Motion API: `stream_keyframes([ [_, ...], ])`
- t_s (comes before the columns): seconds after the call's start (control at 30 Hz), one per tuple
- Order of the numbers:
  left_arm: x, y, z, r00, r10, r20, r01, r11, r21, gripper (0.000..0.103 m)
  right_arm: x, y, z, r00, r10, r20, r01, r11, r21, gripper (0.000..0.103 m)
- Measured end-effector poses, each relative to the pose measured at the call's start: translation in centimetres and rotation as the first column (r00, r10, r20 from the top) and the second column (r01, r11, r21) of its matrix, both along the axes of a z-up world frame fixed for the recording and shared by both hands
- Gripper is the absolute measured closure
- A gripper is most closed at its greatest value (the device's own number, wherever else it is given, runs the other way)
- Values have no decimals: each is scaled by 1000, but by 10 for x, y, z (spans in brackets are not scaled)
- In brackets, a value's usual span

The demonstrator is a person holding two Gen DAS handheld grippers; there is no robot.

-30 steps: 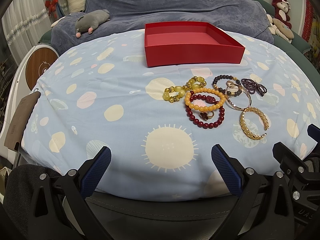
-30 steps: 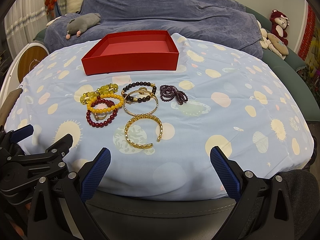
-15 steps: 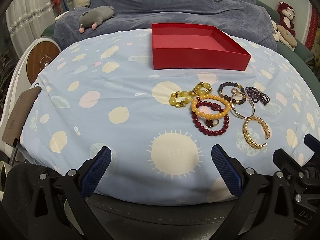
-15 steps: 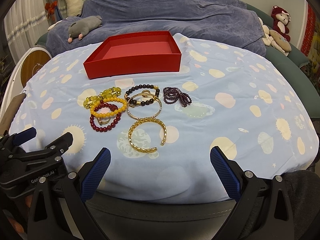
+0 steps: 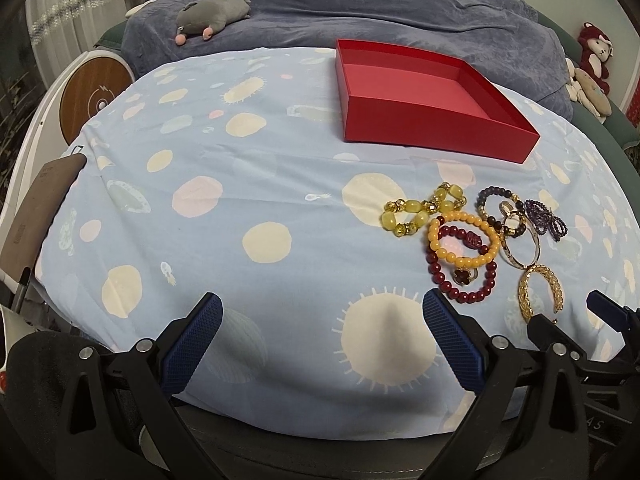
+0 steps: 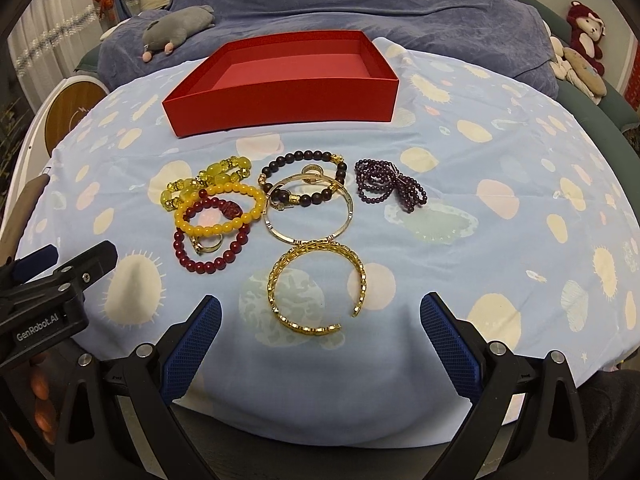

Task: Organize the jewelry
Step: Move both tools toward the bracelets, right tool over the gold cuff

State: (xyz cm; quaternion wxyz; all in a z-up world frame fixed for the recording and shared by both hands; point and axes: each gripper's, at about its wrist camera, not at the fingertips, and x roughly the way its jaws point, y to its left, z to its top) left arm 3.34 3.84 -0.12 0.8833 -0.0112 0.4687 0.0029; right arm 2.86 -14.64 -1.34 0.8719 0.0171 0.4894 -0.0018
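1. Left gripper (image 5: 322,338), bottom of its view, jaws wide, holding nothing.
2. Right gripper (image 6: 320,338), bottom of its view, jaws wide, holding nothing; the gold cuff (image 6: 316,286) lies just above it.
3. Bracelets (image 6: 218,216) cluster mid-frame on the cloth (image 6: 500,240).
4. Red box (image 6: 288,80) sits above them, apart, upper centre.

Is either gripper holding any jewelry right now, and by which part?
No. The left gripper and right gripper are both open and empty; the gold cuff lies untouched on the cloth.
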Motion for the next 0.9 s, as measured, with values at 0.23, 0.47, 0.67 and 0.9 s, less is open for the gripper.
stream_keyframes([
  [0.23,4,-3,-6,1000,-11,-15,11,1000,-1,7,10,0,-14,999,11,-47,-10,1000,18,23],
  [0.47,6,-8,-8,999,-34,-24,34,999,-6,7,16,3,-14,999,26,-43,-26,1000,4,38],
  [0.67,6,-10,-9,999,-39,-32,39,999,-5,7,15,0,-13,999,31,-38,-30,999,22,48],
  [0.9,17,-21,-4,998,-63,-29,62,998,-31,7,8,-12,-6,1000,-6,-26,7,999,47,48],
])
